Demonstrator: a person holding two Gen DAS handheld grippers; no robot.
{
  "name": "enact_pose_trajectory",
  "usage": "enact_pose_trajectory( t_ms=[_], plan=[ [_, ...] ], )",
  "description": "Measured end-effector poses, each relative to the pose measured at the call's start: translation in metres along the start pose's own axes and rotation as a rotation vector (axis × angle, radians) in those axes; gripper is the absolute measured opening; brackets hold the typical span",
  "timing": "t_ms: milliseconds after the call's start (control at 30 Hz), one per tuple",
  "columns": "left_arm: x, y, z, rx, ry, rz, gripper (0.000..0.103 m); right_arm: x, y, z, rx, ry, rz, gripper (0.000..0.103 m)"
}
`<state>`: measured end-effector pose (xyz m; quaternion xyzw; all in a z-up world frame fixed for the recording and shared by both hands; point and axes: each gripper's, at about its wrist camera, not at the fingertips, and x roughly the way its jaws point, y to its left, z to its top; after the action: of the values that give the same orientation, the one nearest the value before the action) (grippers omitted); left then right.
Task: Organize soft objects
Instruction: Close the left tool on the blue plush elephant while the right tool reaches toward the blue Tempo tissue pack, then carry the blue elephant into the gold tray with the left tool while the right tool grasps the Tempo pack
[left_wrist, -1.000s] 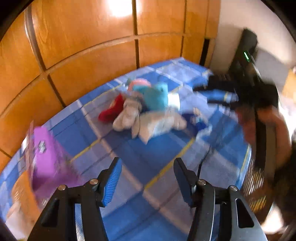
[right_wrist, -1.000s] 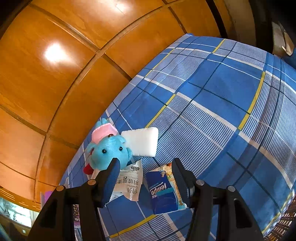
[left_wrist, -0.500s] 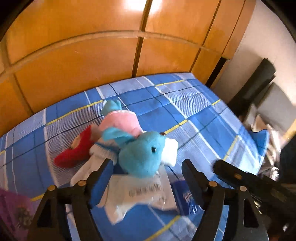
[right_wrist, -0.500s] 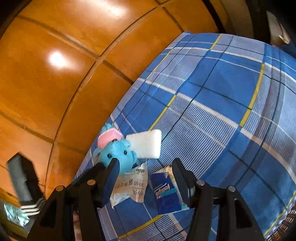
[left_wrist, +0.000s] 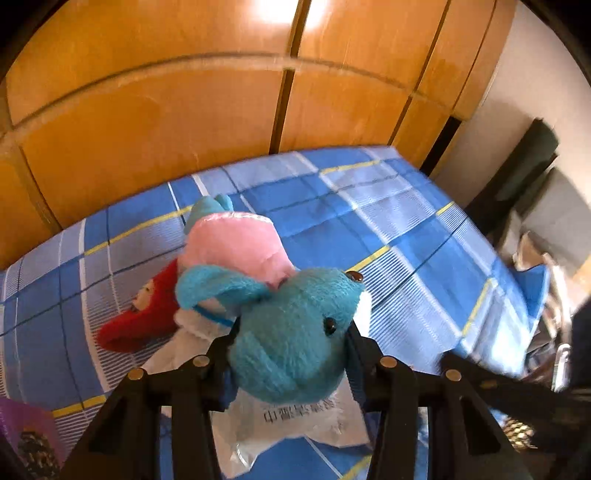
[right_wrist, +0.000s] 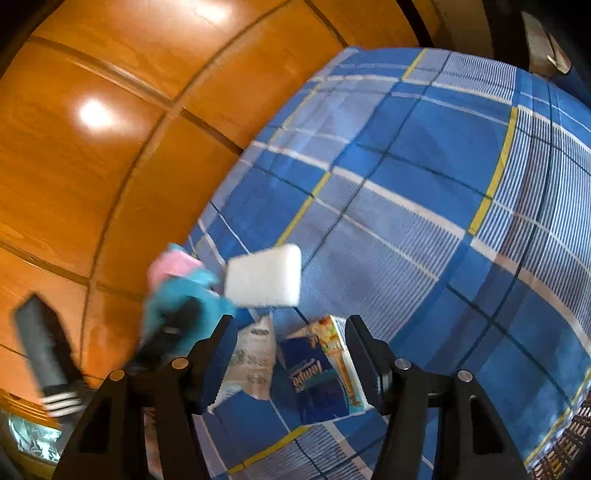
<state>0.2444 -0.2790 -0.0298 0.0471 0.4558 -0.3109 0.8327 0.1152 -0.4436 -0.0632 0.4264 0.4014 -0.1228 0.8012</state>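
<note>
A blue plush toy (left_wrist: 295, 328) with a pink cap lies on the blue plaid bedsheet (left_wrist: 388, 229). My left gripper (left_wrist: 290, 350) has its fingers on either side of the toy's head, touching it. The toy also shows in the right wrist view (right_wrist: 181, 299), with the left gripper's finger on it. A white sponge (right_wrist: 264, 275), a white plastic packet (right_wrist: 251, 365) and a blue tissue pack (right_wrist: 321, 373) lie beside it. My right gripper (right_wrist: 290, 354) is open and empty above the tissue pack. A red soft item (left_wrist: 144, 317) lies left of the toy.
A wooden panelled wall (left_wrist: 184, 110) runs along the far side of the bed. A purple box (left_wrist: 26, 435) sits at the lower left. Dark furniture (left_wrist: 517, 177) and clutter stand off the bed's right edge.
My left gripper has moved forward onto the pile and its fingers now flank the blue toy's head. My right gripper has stayed open and shifted slightly.
</note>
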Motion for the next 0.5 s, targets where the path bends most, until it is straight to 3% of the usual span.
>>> enact_pose_trajectory(
  t_ms=[233, 500],
  plan=[
    [-0.045, 0.014, 0.025, -0.035, -0.072, 0.018, 0.047, 0.025, -0.001, -0.004, -0.007, 0.115, -0.102, 0.062],
    [-0.123, 0.07, 0.055, -0.107, -0.189, 0.184, 0.048, 0.038, 0.012, -0.011, -0.111, 0.166, -0.194, 0.063]
  ],
)
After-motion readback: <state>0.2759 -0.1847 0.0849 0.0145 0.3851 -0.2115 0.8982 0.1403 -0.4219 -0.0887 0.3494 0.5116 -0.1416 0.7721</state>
